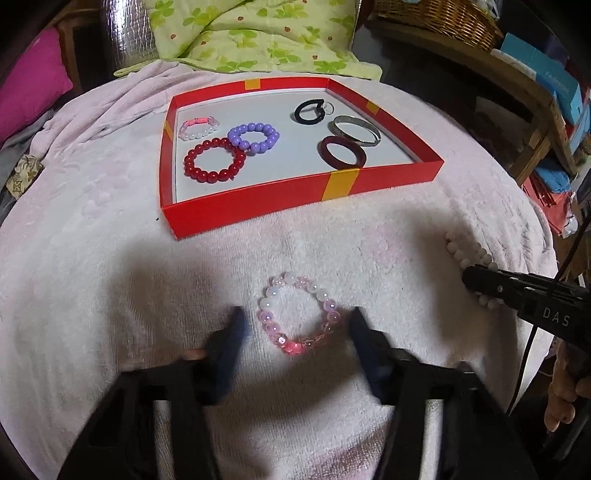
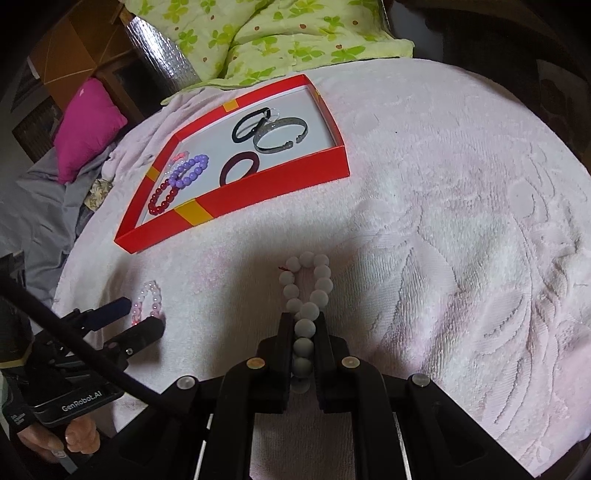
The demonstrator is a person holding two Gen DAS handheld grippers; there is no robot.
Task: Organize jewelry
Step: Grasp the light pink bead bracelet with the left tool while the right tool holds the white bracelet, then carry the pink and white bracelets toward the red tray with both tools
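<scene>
A pink and white bead bracelet (image 1: 299,317) lies flat on the pale towel. The two fingers of my left gripper (image 1: 298,319) stand open on either side of it, with small gaps to the beads. The right wrist view shows that gripper (image 2: 143,314) and bracelet (image 2: 149,291) at the lower left. My right gripper (image 2: 304,319) is shut on a white bead bracelet (image 2: 308,258), whose loop lies beyond the fingertips on the towel. In the left wrist view this gripper (image 1: 469,277) and white bracelet (image 1: 465,251) are at the right edge. A red box (image 1: 258,206) lies farther back.
The red box (image 2: 258,188) holds a red bead bracelet (image 1: 214,158), a purple one (image 1: 253,136), a small pink-white one (image 1: 197,127), a black hair tie (image 1: 308,110), a silver bangle (image 1: 356,131) and a dark red bangle (image 1: 343,155). A green quilt (image 1: 258,33) lies behind it.
</scene>
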